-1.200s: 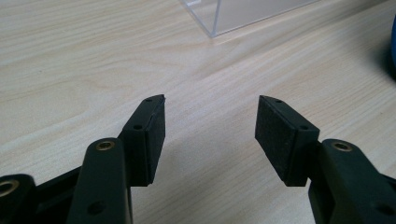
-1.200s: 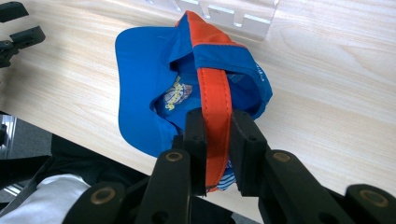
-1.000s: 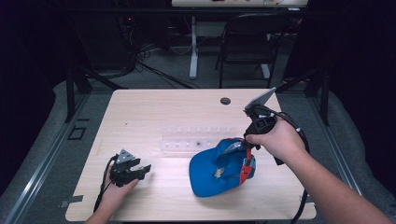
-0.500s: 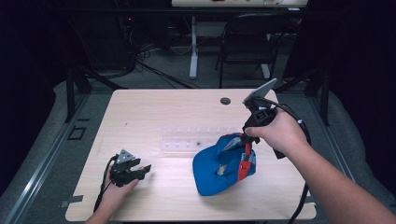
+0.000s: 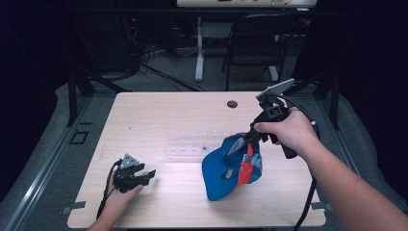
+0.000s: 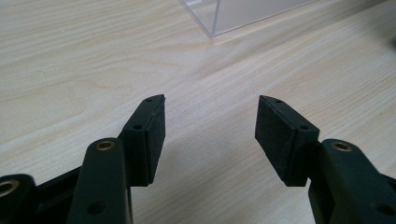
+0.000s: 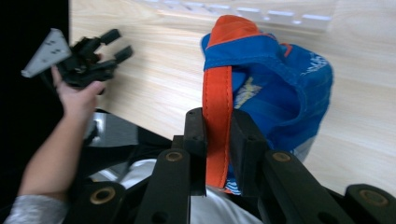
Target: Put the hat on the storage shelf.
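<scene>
the right claw (image 5: 246,139) has lifted the blue cap (image 5: 231,166) higher, tipping it up.

dark room; black chair (image 5: 250,43), floor cables (image 5: 159,72), grey floor (image 5: 43,144)

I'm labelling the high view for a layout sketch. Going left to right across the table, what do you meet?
Left hand-held gripper → clear plastic tray → blue cap → right hand-held gripper, clamped on the cap's orange strap.
</scene>
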The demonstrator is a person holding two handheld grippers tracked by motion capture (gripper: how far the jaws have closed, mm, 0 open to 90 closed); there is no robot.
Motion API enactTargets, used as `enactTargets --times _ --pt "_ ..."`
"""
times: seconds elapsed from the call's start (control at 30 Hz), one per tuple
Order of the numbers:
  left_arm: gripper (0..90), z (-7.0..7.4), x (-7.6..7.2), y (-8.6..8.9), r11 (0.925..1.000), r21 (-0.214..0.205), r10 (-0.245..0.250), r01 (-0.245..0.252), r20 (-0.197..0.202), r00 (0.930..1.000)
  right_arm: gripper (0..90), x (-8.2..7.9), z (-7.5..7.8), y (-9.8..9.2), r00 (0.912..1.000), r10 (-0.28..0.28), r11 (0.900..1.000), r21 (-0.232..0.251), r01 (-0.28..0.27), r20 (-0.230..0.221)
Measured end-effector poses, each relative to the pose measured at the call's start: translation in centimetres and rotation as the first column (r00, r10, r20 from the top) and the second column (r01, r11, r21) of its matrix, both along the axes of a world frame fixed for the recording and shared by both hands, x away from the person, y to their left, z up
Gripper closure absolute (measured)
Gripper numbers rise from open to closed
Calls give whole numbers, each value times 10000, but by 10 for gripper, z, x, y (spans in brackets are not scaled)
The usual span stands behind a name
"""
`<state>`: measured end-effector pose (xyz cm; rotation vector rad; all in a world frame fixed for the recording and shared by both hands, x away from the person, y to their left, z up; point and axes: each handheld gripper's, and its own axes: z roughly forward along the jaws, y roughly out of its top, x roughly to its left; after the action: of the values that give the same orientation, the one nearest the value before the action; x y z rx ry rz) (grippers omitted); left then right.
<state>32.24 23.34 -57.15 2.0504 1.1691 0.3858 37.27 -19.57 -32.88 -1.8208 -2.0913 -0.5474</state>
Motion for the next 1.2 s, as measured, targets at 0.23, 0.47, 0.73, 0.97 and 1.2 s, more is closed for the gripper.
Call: enactTargets --times 0.23,0.47,0.73,0.97,1.2 --pt "431 0 0 0 10000 10 -3 3 10 10000 783 2 -2 -4 9988 -305 9909 1299 353 -390" --pt "431 0 0 0 10000 8 19 -19 15 10000 785 2 1 -5 9983 -246 9769 2107 354 -538" --pt "431 0 0 0 10000 -11 18 -18 31 10000 784 3 8 -8 9982 -383 9642 2605 489 -456" --pt "431 0 0 -1 10000 4 0 0 -12 10000 784 6 17 -12 9980 -575 9424 3285 633 -272" --pt "431 1 0 0 10000 53 -45 45 -27 10000 784 10 24 -8 9978 -663 9290 3650 618 -2"
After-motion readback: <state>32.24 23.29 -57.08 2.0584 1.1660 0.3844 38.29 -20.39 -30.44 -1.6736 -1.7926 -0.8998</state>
